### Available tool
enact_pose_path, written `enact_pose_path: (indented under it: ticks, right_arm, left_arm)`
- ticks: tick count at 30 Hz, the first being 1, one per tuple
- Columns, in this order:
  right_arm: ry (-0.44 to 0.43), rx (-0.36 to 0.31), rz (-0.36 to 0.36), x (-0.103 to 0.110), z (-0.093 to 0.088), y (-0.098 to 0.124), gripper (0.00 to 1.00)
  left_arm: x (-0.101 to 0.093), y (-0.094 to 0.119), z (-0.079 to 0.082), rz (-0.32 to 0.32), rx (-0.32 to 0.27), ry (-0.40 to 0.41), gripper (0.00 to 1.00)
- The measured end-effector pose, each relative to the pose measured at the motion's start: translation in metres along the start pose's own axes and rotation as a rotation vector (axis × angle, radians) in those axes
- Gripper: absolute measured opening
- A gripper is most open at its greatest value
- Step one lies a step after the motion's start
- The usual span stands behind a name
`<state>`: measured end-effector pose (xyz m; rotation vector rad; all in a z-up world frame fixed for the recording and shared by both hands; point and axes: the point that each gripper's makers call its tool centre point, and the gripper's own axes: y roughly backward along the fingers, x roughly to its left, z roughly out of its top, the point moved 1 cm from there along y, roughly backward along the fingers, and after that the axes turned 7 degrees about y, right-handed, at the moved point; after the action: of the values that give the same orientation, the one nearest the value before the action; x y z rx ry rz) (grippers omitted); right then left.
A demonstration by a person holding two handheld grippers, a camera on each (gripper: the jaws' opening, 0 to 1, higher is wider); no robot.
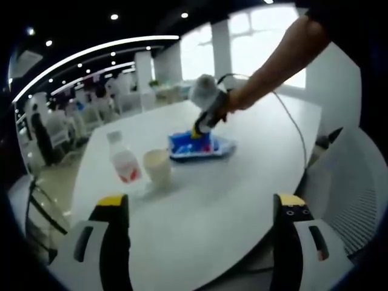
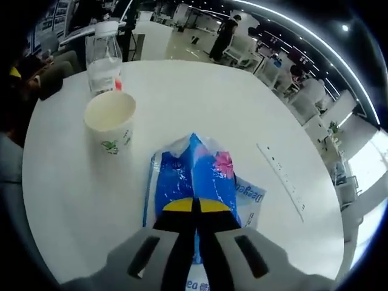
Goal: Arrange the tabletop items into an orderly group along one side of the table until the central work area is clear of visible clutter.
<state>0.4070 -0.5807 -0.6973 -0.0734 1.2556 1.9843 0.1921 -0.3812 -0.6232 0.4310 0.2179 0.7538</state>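
A blue tissue pack (image 2: 193,176) lies on the round white table (image 2: 200,97); my right gripper (image 2: 195,209) is shut on its near end, pinching the wrapper. In the left gripper view the same pack (image 1: 199,145) sits mid-table with the right gripper (image 1: 205,121) and a person's arm over it. A paper cup (image 1: 158,165) and a clear water bottle (image 1: 124,159) with a red label stand left of the pack. The cup (image 2: 111,122) and bottle (image 2: 104,57) are beyond the pack in the right gripper view. My left gripper (image 1: 200,242) is open above the table's near edge, holding nothing.
A cable (image 1: 294,124) runs from the right gripper across the table. A white chair (image 1: 348,182) stands at the right edge. More tables, chairs and people (image 2: 225,33) fill the room behind. A strip (image 2: 282,179) is set into the tabletop.
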Motion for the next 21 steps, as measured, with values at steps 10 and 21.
enact_pose_path:
  ticks: [10,21]
  right_arm:
    - [-0.004,-0.011,-0.024,-0.009,-0.003,0.011,0.00]
    - [-0.025,-0.008,-0.061,-0.023,-0.019,0.029,0.00]
  left_arm:
    - [0.001,0.000,0.001,0.007,-0.003,0.008,0.98]
    - [-0.002,0.000,0.003,-0.005,-0.018,0.018,1.00]
